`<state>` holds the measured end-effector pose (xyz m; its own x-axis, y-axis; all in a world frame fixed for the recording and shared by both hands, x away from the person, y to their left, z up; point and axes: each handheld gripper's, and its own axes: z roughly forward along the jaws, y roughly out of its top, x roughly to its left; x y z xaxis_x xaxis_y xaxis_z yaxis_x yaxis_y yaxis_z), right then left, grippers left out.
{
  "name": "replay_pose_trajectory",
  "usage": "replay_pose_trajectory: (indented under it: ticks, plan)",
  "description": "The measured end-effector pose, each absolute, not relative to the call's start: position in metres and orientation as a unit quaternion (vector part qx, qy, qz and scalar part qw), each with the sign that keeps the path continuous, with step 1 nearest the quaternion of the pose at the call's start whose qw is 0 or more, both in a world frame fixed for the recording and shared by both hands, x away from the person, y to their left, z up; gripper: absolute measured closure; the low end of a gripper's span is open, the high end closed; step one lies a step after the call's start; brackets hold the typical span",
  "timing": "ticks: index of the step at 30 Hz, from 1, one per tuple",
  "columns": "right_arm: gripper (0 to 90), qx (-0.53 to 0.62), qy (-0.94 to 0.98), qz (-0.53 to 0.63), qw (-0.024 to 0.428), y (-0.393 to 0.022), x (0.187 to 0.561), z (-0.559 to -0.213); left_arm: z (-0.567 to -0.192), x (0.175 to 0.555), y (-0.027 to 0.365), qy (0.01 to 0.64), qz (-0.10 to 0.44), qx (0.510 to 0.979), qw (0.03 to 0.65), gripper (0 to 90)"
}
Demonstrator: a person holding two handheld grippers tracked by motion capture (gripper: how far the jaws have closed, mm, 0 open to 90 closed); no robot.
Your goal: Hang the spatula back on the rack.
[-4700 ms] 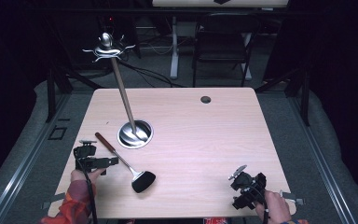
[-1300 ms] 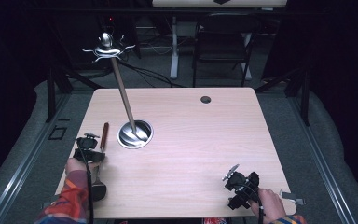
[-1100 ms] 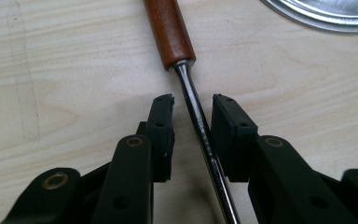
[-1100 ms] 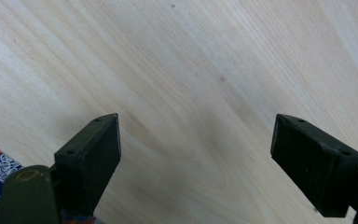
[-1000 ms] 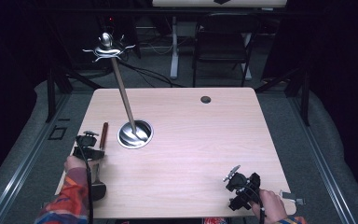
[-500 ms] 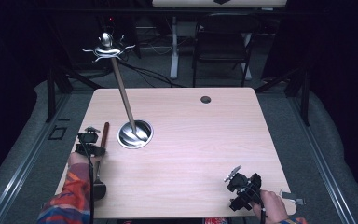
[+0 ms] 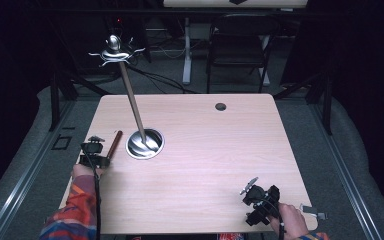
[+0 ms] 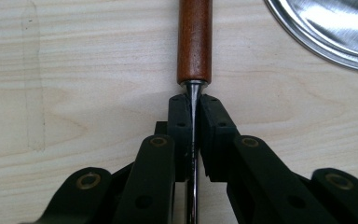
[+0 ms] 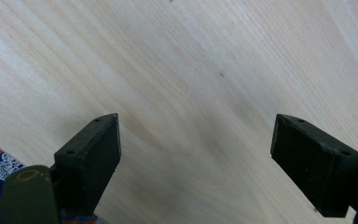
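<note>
Left tool (image 8: 193,135) clamping utensil shank (image 8: 192,116) near table edge (image 7: 82,145), right tool (image 9: 196,154) agape

A light wooden table (image 7: 205,165) carried 1 round metal stand base (image 7: 144,144) near its left edge, a wooden-handled tool (image 7: 113,143) just beside it

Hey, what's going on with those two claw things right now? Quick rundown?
Left gripper shut on the utensil's metal shank, below its wooden handle. Right gripper open over bare table. Steel stand base close beside.
</note>
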<state>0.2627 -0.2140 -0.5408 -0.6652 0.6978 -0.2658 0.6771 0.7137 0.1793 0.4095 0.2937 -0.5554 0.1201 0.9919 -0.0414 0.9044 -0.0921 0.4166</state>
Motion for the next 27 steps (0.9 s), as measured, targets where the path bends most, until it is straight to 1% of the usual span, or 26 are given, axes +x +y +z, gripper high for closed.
replay_pose_trajectory:
  ticks: [6,10,15,18,27]
  plan:
    - [15.5,0.375,0.913,0.035,0.155,-0.214,0.262,-0.541,-0.555,0.408,0.297,0.654,0.126,0.722,0.188,83.7]
    - [15.5,0.378,0.911,0.040,0.159,-0.215,0.261,-0.540,-0.549,0.405,0.298,0.650,0.136,0.719,0.206,83.9]
    - [15.5,0.373,0.914,0.034,0.156,-0.214,0.262,-0.540,-0.538,0.399,0.305,0.647,0.141,0.707,0.247,83.9]
    - [15.5,0.372,0.914,0.035,0.157,-0.214,0.262,-0.540,-0.534,0.396,0.306,0.642,0.145,0.706,0.260,83.9]
    - [15.4,0.371,0.914,0.036,0.158,-0.214,0.262,-0.539,-0.521,0.386,0.305,0.629,0.190,0.693,0.296,83.8]
